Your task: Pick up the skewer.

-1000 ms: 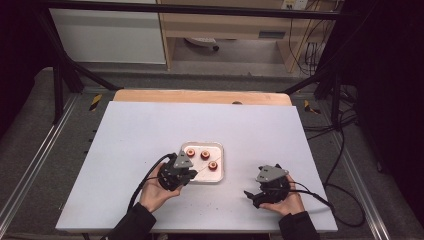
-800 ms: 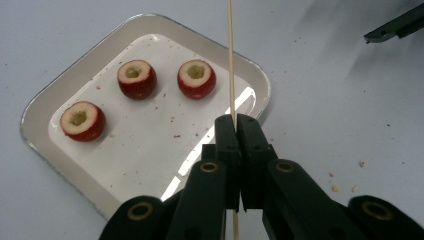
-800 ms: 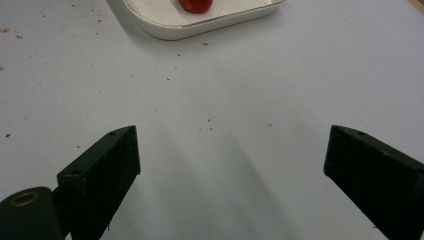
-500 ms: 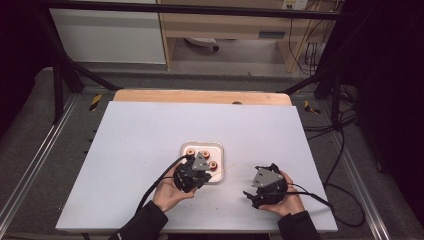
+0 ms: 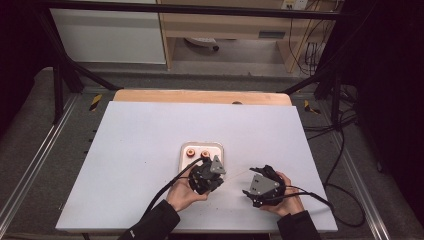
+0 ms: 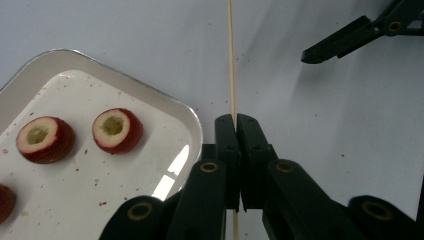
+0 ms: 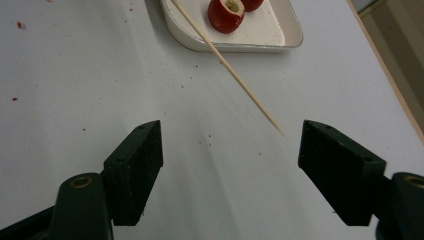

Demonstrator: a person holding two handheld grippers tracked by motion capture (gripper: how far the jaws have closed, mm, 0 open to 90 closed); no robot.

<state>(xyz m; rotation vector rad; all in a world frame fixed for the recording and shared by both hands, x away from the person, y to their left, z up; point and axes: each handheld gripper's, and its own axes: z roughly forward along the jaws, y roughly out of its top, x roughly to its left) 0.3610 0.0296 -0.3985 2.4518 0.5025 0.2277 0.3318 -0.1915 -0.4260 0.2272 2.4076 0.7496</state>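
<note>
Two grippers at work over a white table (image 5: 150, 150), with a skewer (image 6: 231, 55) passing between them. Left gripper (image 6: 235, 125): jaws pressed fully together on the skewer, clamped near its blunt end so that most of the length sticks out free beyond the tips. Held that way, likely, to leave the sharp end clear for spearing fruit. Skewer pointed away from the tray (image 6: 125, 87) and across bare table toward the right gripper (image 7: 227, 142), tip (image 7: 277, 131) hanging in the gap just ahead of its jaws, touching neither pad. Right gripper: jaws apart, just been closing, nothing gripped yet; skewer tip between them but free. Probably a handover or a second grip being set up, to steady the thin stick from both ends.

Fruit: cored red pieces (image 6: 117, 130) sitting hollow side up in the tray, one more (image 6: 45, 139) beside it, a third (image 6: 6, 200) at the picture's edge. Hollow cores turned upward, handy for threading. Tray just beside the left gripper, near enough for a short reach. Red crumbs scattered over tray and table. Seen from the high view, left gripper (image 5: 206, 176) at the tray's near edge, right gripper (image 5: 262, 186) close by, both low over the table near the person's side.
</note>
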